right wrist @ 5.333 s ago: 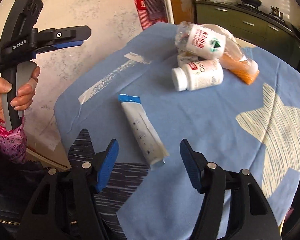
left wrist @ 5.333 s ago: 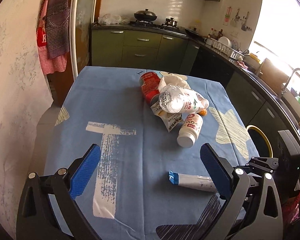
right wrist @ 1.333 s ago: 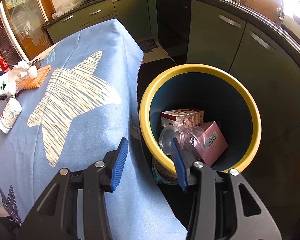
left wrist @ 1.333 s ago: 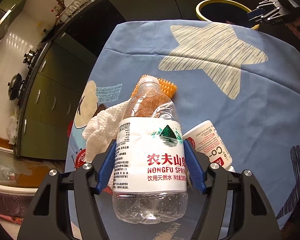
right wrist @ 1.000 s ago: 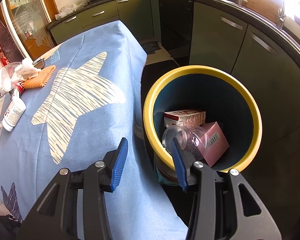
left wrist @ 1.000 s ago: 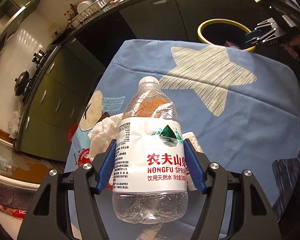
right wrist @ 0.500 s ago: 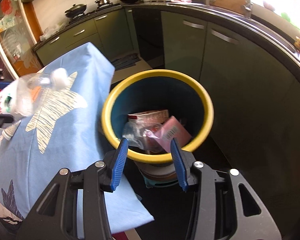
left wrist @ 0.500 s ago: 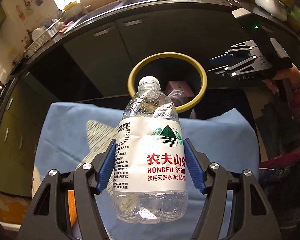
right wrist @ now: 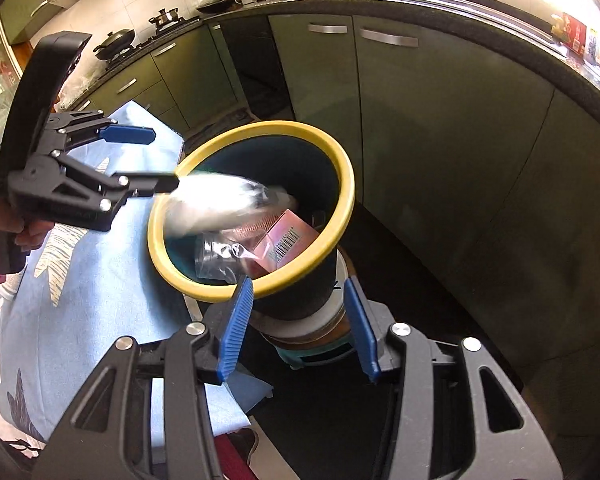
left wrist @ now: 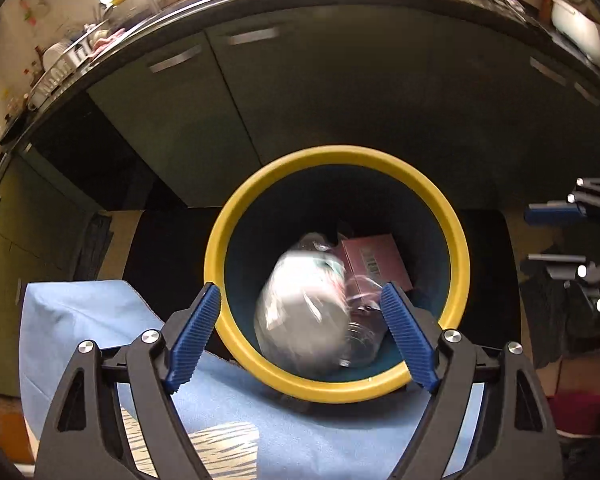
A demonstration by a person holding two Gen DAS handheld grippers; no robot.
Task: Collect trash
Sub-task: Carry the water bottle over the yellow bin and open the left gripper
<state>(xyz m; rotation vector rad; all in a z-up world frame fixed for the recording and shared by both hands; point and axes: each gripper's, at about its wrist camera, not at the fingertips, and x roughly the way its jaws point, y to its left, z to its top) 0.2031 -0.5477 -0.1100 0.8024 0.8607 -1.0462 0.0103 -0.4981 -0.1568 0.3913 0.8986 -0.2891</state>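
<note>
A clear water bottle (left wrist: 300,320) with a white label is blurred in mid-air, dropping into the yellow-rimmed dark bin (left wrist: 336,156). My left gripper (left wrist: 300,292) hovers above the bin's near rim. Its jaws are opening and the pads no longer touch the bottle. The right wrist view shows the bottle (right wrist: 228,200) leaving the left gripper (right wrist: 164,158) over the bin (right wrist: 340,168). My right gripper (right wrist: 298,286) hangs beside the bin's lower wall. Its jaws are opening slightly, with nothing between them. A pink box (right wrist: 284,236) and a clear plastic cup (right wrist: 216,256) lie inside the bin.
The table with the blue starred cloth (right wrist: 100,280) ends right beside the bin. Green kitchen cabinets (right wrist: 440,140) and a dark counter curve behind it. A hand (right wrist: 24,236) grips the left tool's handle. Dark floor surrounds the bin.
The left gripper swung from over the table to above the bin and opened, so the bottle dropped free. The right gripper drew back slightly from the bin.
</note>
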